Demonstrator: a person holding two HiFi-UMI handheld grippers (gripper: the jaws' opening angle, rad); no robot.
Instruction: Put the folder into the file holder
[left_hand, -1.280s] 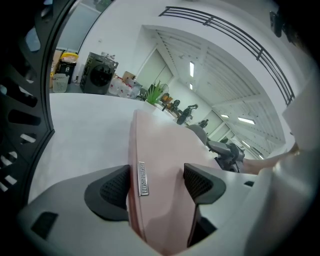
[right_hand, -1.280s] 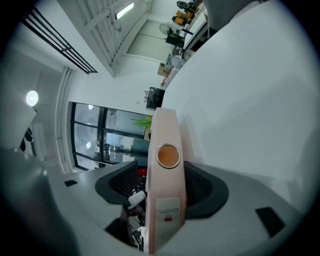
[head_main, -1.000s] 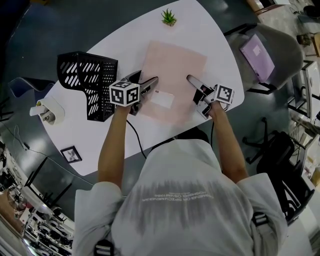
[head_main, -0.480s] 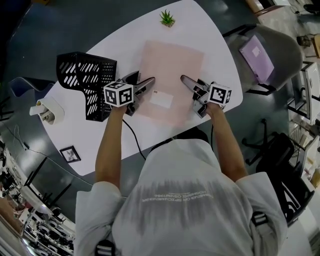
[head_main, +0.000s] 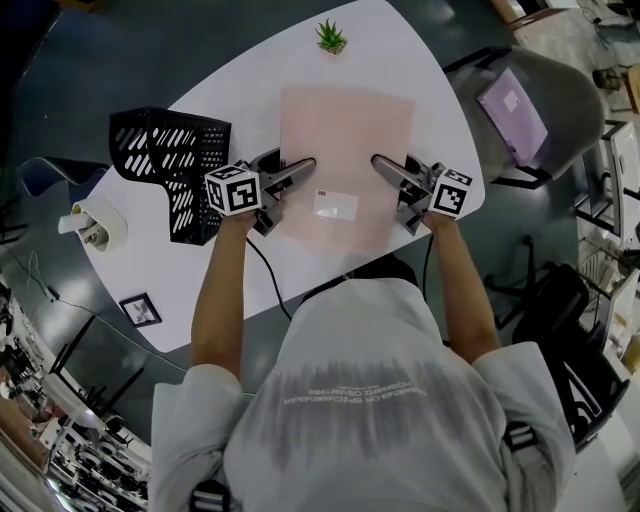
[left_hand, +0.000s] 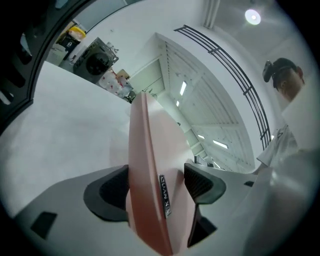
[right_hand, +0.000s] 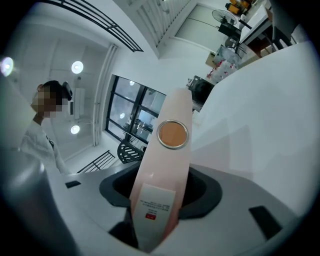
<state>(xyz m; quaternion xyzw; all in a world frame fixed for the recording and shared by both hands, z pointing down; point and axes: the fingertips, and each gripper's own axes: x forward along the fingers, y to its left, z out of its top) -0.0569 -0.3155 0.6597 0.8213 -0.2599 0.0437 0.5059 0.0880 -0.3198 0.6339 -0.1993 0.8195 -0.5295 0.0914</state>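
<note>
The left hand-held gripper (left_hand: 156, 187) clamps the pink folder's (head_main: 345, 140) left edge, and the right hand-held gripper (right_hand: 159, 192), its jaws just closed further, pinches the right edge, near the tabletop's (head_main: 430, 90) near edge. The grasp looks made. Carrying the folder to the file holder (head_main: 165, 150) at the left edge and slotting it in remain. Only the head view shows that holder; only the gripper views show the pads pressing.

Folder (head_main: 345, 140) lifted slightly off table (head_main: 425, 85); R gripper (head_main: 379, 162) closed further on it.

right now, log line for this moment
left gripper: shut on flat pink folder | right gripper: fingers just closed on folder | black mesh file holder: apart, at folder's left
</note>
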